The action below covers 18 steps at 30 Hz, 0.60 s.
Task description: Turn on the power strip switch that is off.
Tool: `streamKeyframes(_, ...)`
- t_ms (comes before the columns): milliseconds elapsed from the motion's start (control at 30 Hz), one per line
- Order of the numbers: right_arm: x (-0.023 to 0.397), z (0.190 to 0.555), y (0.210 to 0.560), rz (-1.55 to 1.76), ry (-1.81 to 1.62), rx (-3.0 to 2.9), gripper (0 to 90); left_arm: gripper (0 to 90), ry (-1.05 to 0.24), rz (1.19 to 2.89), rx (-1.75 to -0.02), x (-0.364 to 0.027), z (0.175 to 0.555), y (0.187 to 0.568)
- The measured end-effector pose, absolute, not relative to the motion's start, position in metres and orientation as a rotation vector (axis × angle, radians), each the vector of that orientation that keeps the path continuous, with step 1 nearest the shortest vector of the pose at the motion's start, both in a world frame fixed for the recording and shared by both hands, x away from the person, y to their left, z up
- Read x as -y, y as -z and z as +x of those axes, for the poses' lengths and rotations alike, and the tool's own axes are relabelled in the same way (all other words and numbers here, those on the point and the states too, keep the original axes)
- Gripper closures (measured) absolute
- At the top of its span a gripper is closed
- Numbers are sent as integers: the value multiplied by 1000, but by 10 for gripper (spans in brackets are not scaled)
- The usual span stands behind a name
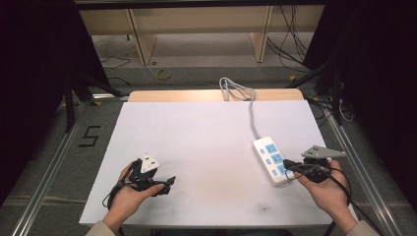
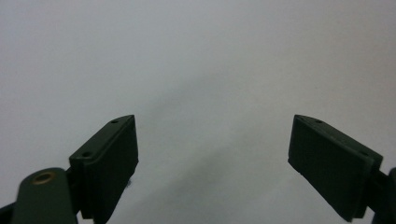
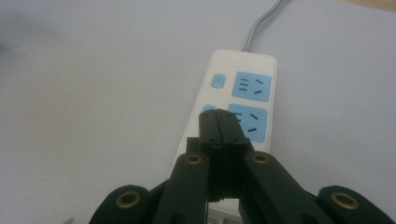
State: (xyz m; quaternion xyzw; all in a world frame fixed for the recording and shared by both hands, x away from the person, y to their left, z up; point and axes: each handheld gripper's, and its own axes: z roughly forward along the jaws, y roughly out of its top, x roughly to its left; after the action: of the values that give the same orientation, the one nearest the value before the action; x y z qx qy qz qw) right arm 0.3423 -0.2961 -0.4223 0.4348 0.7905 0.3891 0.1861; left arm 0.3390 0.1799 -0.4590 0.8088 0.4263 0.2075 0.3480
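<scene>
Big white table (image 1: 206,147), nothing much on it. Power strip (image 1: 272,161) sits near the right edge, toward the front right corner, long axis running front-to-back w/ a slight tilt, gray cord (image 1: 252,115) going off the back edge. It's got blue sockets and small blue buttons beside them.

Right gripper (image 1: 291,168) is right at the strip's near end, coming in from the right side, tips over the nearest part. In the right gripper view the jaws are pressed fully together, nothing between them, and the closed tip (image 3: 219,122) sits over the strip next to the middle socket, about where a button (image 3: 208,109) peeks out. Looks like it's poking a switch w/ the closed tip, but can't tell if it's actually touching.

Left gripper (image 1: 164,183) is near the front left, well apart from the strip, jaws wide open & empty, just bare table in front of it (image 2: 212,158).

So right hand is the nearer one by far; strip lies straight ahead along its jaws.
</scene>
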Motion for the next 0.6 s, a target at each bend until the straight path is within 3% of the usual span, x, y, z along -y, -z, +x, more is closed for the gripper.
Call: streamKeyframes(600, 283, 363, 415, 1231, -1062, -2259, 900, 156, -532, 2098, -1101, -179, 339, 459)
